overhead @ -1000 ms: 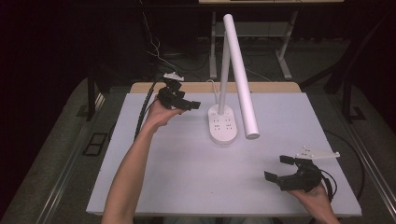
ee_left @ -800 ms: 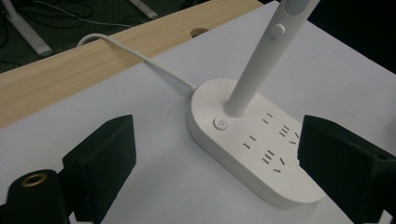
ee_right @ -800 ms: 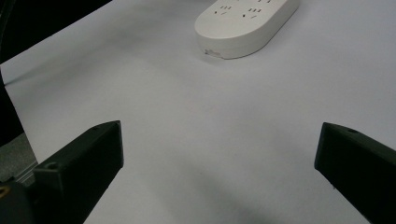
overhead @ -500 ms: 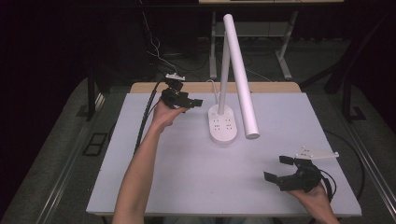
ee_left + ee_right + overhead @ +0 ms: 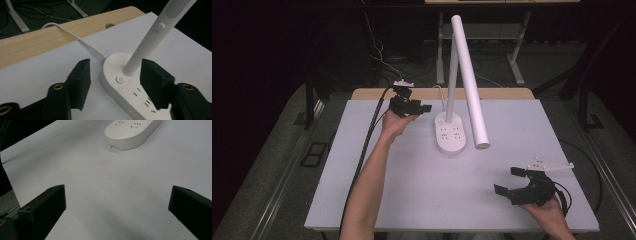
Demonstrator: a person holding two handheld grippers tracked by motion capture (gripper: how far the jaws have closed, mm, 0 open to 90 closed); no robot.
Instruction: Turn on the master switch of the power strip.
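A white desk lamp stands mid-table on an oval base (image 5: 451,135) with sockets, its stem (image 5: 452,75) upright and its tube head (image 5: 471,85) slanting down to the right. My left gripper (image 5: 426,107) hovers at the base's far left end. In the left gripper view its jaws (image 5: 116,66) straddle that end, with the power button (image 5: 120,79) and stem (image 5: 147,45) between them. They have just been closing, the pads touch nothing. My right gripper (image 5: 506,180) is open near the front right, facing the base (image 5: 132,130) across bare table.
The lamp's white cord (image 5: 75,36) runs from the base over the table's wooden back edge (image 5: 30,47). A black cable (image 5: 371,135) trails from the left gripper along the forearm. The white tabletop (image 5: 422,190) is bordered by dark floor and desk legs behind.
The left hand has shifted a little right and down toward the lamp base. The right hand has kept still.
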